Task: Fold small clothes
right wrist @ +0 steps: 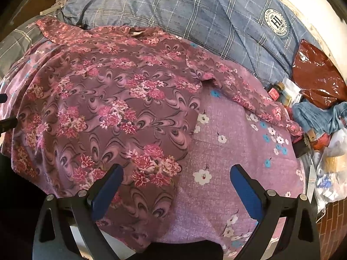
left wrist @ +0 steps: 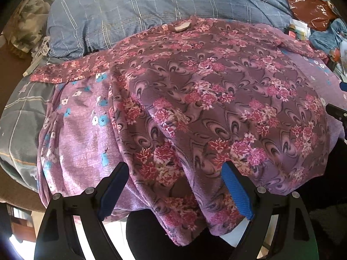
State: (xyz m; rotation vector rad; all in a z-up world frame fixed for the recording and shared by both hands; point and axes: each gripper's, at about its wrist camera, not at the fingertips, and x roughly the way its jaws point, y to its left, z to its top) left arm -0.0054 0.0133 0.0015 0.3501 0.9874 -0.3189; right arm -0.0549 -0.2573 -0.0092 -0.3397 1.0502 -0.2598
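Both spread wide and gripping nothing, left hand-held gripper (left wrist: 173, 186) and right hand-held gripper (right wrist: 176, 186) hover at lower frame over the floral shirt's (left wrist: 206, 91) hem; it lies flat on the bed (right wrist: 227, 130), apparently ready for folding.

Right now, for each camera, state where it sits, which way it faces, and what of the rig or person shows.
Left wrist: on the left hand-held gripper, facing forward over the near left hem of the shirt toward the pillow; both its open fingers show, and the other gripper's tip at the right edge.
Right wrist: on the right hand-held gripper, facing forward over the shirt's right hem and the sheet; both its open fingers show.
Shared: shirt, sheet, pillow, red bag.
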